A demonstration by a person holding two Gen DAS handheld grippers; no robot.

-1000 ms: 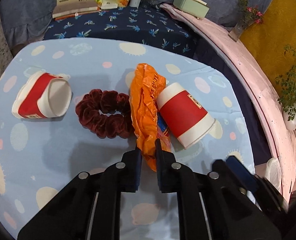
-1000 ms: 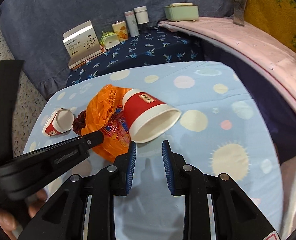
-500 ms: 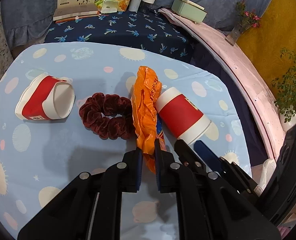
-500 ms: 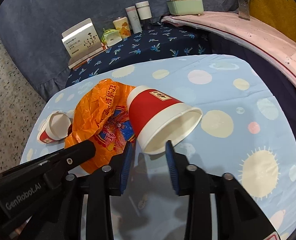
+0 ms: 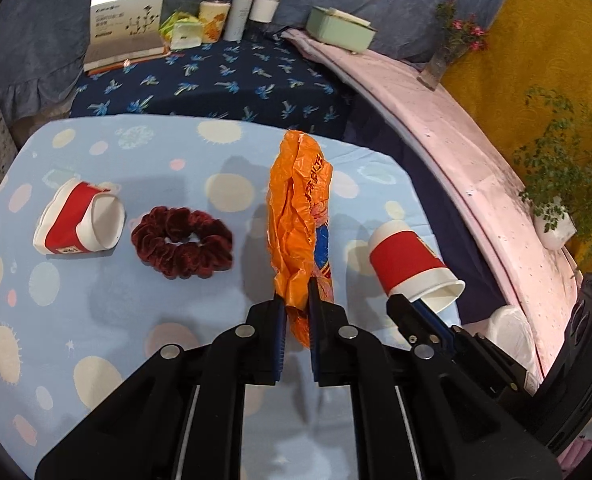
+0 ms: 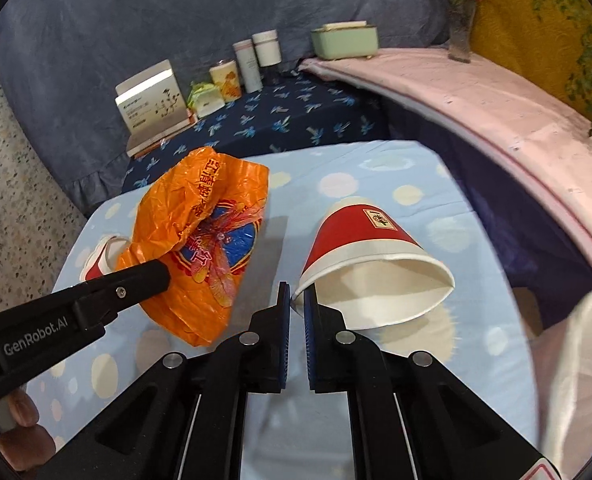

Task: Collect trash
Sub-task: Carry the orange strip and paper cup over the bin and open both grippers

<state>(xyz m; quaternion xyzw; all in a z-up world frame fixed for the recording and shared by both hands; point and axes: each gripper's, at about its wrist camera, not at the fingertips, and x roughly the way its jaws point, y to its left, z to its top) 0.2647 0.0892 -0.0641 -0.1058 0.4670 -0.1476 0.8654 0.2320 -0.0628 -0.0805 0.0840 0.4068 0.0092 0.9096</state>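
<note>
Orange plastic bag point(image 5: 298, 216) hangs pinched in left gripper point(image 5: 296, 312); right gripper point(image 6: 295, 304) clamps the paper cup point(image 6: 370, 268) rim, both lifted off the table point(image 5: 96, 320), presumably for disposal.

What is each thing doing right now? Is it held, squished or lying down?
Orange plastic bag: crumpled, pinched in the left gripper.
Red paper cup: on its side, rim pinched by the right gripper.
Second red cup: squashed, lying on the table.
Dark red scrunchie: lying flat.
</note>
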